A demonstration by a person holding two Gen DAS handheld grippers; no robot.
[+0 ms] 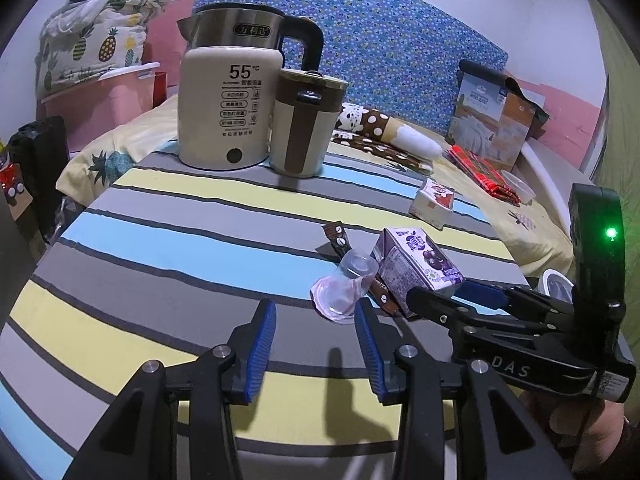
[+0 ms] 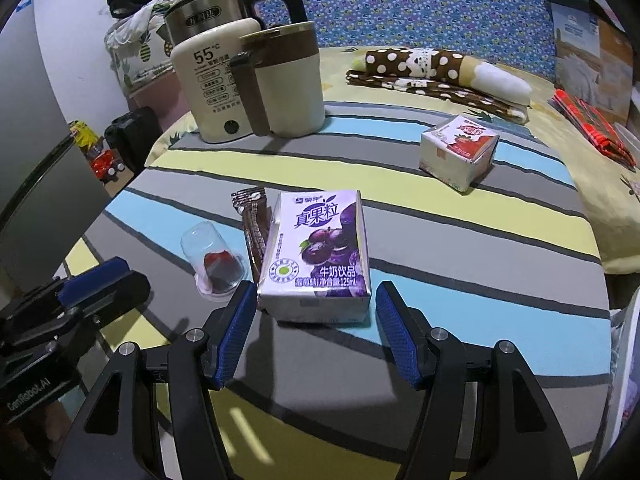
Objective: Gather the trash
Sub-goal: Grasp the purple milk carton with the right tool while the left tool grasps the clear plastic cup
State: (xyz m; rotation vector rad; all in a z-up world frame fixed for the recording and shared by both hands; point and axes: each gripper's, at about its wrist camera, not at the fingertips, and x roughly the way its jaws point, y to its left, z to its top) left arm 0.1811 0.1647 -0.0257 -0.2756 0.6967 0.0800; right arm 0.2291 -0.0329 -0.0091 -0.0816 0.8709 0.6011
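Note:
A purple milk-drink carton point(image 2: 320, 256) lies on the striped table point(image 2: 460, 240); it also shows in the left wrist view point(image 1: 416, 268). My right gripper point(image 2: 316, 304) is open, its fingers on either side of the carton's near end, and it shows from the side in the left wrist view point(image 1: 448, 296). A clear jelly cup point(image 1: 346, 284) lies on its side just in front of my open left gripper point(image 1: 316, 316); it also shows in the right wrist view point(image 2: 214, 260). A brown sachet point(image 2: 254, 228) lies between the cup and the carton. A red-and-white carton point(image 2: 460, 152) sits farther back.
A cream kettle point(image 1: 224, 108) and a brown-and-cream mug point(image 1: 304, 124) stand at the table's far side. Beyond is a bed with a rolled dotted blanket point(image 2: 432, 68), a red plaid cloth point(image 1: 484, 176) and a bedding package point(image 1: 492, 120). A pink bin point(image 1: 100, 100) stands at left.

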